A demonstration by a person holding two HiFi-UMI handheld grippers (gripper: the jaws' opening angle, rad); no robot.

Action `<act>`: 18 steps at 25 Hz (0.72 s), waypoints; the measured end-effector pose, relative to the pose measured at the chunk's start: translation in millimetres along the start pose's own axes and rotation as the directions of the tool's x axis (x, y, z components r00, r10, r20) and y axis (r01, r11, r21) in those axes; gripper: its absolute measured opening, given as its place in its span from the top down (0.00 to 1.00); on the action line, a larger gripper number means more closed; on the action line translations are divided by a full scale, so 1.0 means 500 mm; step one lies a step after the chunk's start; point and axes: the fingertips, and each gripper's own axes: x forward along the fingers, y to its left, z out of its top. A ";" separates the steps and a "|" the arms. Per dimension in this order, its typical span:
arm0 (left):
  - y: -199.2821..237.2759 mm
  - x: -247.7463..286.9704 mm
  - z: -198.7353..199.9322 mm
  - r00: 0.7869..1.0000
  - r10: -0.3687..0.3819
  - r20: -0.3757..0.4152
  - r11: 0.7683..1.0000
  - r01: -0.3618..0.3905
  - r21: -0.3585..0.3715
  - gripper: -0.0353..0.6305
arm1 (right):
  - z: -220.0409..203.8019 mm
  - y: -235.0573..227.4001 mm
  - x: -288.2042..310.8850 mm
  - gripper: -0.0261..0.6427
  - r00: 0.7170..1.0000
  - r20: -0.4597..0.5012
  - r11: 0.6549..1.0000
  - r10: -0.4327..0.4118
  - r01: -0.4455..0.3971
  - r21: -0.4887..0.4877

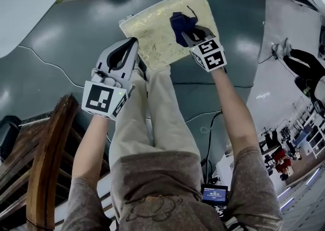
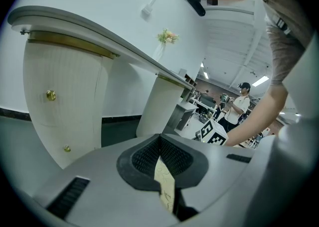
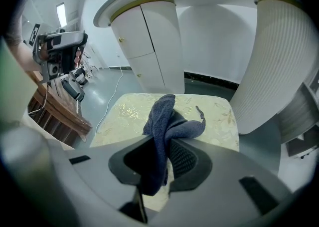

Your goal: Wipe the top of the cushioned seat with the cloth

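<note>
The cushioned seat point(image 1: 152, 27) lies in the upper centre of the head view on the grey floor point(image 1: 66, 37), its pale, leaf-patterned top facing up. The dark blue cloth point(image 1: 181, 23) rests bunched on the seat's right half. My right gripper point(image 1: 195, 34) is clamped on the cloth, with folds spilling out above and below the jaws in the right gripper view. My left gripper point(image 1: 133, 47) sits at the seat's lower left corner, its jaws closed on a thin strip of the same pale patterned fabric point(image 2: 164, 181). A wooden chair point(image 1: 45, 164) stands at lower left.
</note>
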 end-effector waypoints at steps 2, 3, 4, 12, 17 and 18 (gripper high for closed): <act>-0.001 0.002 0.001 1.000 -0.001 -0.003 1.000 0.001 0.001 0.92 | -0.004 -0.026 -0.009 0.82 1.000 -0.006 1.000 -0.018 0.018 -0.002; -0.002 0.003 0.001 1.000 -0.001 -0.003 1.000 0.001 0.001 0.92 | -0.006 -0.040 -0.014 0.82 1.000 -0.008 1.000 -0.028 0.028 0.000; -0.003 0.004 0.002 1.000 -0.003 -0.004 1.000 0.003 0.002 0.92 | -0.007 -0.053 -0.018 0.82 0.999 -0.010 0.999 -0.038 0.038 0.003; -0.013 0.012 -0.003 1.000 -0.010 -0.016 1.000 0.010 0.008 0.92 | -0.023 -0.143 -0.048 0.82 0.992 -0.023 0.993 -0.121 0.121 0.012; -0.013 0.011 0.004 1.000 -0.010 -0.018 1.000 0.010 0.015 0.92 | -0.035 -0.185 -0.068 0.82 0.986 -0.040 0.987 -0.160 0.161 0.014; -0.013 0.011 0.004 1.000 -0.010 -0.018 1.000 0.010 0.016 0.92 | -0.037 -0.193 -0.071 0.82 0.985 -0.044 0.985 -0.168 0.169 0.016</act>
